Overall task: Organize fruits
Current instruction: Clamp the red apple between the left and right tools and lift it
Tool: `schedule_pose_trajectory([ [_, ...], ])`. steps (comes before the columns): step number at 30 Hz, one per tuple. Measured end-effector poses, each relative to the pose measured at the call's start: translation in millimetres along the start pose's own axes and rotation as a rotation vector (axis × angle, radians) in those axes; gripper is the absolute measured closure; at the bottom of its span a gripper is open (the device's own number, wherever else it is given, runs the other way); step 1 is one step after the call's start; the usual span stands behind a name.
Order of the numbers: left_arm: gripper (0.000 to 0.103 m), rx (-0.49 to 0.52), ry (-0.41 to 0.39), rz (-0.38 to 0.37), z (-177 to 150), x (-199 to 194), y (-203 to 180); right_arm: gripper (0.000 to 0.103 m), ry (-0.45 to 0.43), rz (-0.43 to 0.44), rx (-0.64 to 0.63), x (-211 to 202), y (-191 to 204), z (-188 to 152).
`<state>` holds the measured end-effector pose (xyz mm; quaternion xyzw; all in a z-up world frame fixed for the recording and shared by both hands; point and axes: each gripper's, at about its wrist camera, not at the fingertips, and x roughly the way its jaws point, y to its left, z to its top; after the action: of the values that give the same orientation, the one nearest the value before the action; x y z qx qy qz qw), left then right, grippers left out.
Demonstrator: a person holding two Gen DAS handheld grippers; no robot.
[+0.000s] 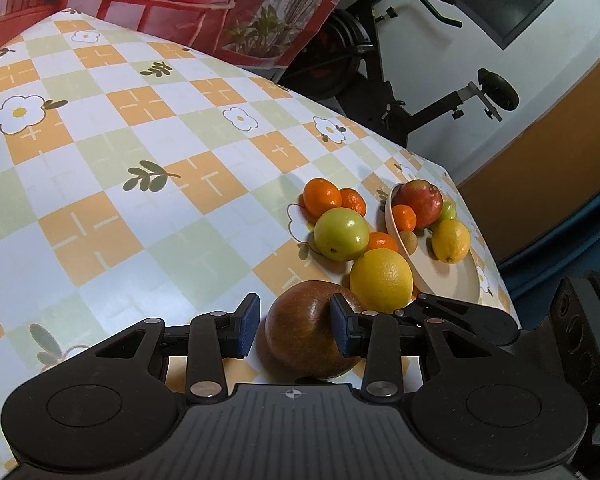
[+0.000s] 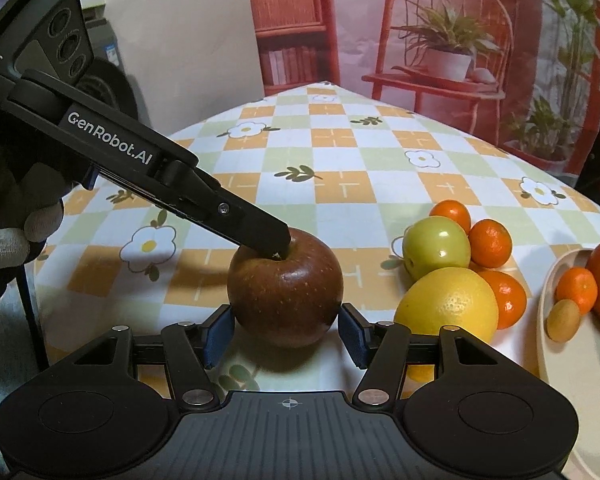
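Note:
A big dark red apple (image 2: 286,292) sits on the checked tablecloth, and my right gripper (image 2: 286,316) is shut on it, blue pads (image 2: 220,336) against its two sides. My left gripper (image 2: 278,242) comes in from the upper left and rests a fingertip in the stem hollow. Seen from the left wrist, the left gripper (image 1: 294,318) stands open over the apple (image 1: 304,340), gripping nothing. To the right lie a green apple (image 2: 436,246), a large yellow citrus (image 2: 448,304) and three mandarins (image 2: 490,242).
A cream plate (image 2: 548,280) at the table's right edge holds a red apple (image 1: 418,204), a lemon (image 1: 451,240), a mandarin (image 1: 404,217) and small fruits. A gloved hand (image 2: 4,240) holds the left gripper. An exercise bike (image 1: 380,60) stands beyond the table.

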<state>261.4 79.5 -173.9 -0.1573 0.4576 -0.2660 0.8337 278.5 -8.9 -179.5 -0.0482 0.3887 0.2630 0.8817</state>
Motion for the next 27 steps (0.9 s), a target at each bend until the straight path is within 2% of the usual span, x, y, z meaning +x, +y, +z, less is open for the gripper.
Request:
schedule_pose_trajectory([
  [15,0.064,-0.02,-0.024,0.02,4.2,-1.4,-7.9,0.05,-0.104,0.011,0.063,-16.5,-7.3,-12.7],
  [27,0.064,0.039,-0.039,0.013,17.0,-3.2,-50.3,0.05,-0.222,-0.005,0.117,-47.9,-23.6,-22.0],
])
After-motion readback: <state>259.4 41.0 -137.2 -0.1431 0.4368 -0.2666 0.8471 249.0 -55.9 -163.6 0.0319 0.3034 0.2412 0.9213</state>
